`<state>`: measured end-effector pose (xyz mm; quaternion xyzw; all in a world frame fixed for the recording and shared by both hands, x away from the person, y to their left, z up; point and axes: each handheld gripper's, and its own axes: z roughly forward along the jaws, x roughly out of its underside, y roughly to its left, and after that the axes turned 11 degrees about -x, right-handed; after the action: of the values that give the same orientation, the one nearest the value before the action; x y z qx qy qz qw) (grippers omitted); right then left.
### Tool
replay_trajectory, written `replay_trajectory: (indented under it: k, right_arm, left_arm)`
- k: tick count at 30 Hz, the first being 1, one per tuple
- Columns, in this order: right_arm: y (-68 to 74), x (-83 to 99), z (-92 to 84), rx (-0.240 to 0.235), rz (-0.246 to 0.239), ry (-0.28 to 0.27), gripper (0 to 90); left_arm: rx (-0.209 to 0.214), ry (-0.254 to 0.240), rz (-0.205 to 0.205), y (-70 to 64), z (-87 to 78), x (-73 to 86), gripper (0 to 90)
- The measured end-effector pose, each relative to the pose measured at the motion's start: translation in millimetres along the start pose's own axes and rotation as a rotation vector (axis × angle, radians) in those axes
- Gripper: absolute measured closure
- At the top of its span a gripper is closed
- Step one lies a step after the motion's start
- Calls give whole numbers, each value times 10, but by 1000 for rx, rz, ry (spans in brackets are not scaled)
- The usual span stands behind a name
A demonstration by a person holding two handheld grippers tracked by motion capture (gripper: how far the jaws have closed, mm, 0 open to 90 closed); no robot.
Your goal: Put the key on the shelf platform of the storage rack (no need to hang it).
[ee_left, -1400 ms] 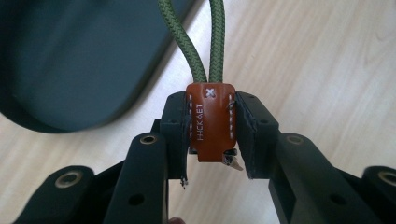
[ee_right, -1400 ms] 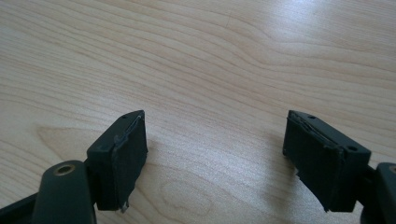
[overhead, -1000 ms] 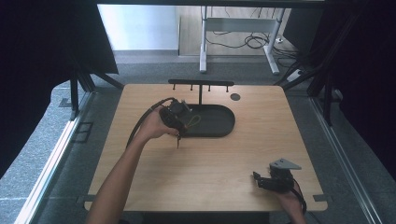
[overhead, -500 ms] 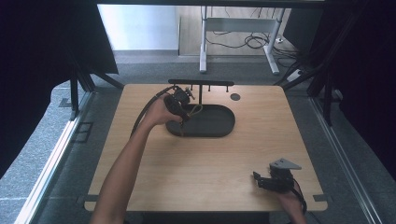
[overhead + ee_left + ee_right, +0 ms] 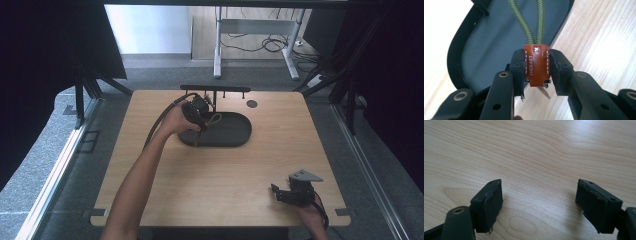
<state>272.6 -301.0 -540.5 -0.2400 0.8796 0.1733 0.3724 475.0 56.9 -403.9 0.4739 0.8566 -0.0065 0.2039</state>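
Left hand-held gripper (image 5: 537,72) clamped, right hand-held gripper (image 5: 539,205) agape.

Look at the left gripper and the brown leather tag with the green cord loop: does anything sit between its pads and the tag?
No. The left gripper is shut on the tag, pads pressing its sides directly, above the dark tray.

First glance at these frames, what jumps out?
The left claw is clamped on a brown leather tab with an olive-green cord loop, held over the dark oval tray near the table's far edge. Behind the tray stands a black hook rack. The right claw rests open on bare wood at the near right corner.
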Motion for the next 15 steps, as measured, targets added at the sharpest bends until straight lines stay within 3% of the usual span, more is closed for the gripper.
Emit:
replay_trajectory:
  k: [7,15]
  right_arm:
    - [-3,-1,1,3,0,0,218]
    - [-3,-1,1,2,0,0,218]
  left_arm:
    - [-15,-23,-4,8,-75,18,670]
    - [-40,-18,-18,97,32,-113,670]
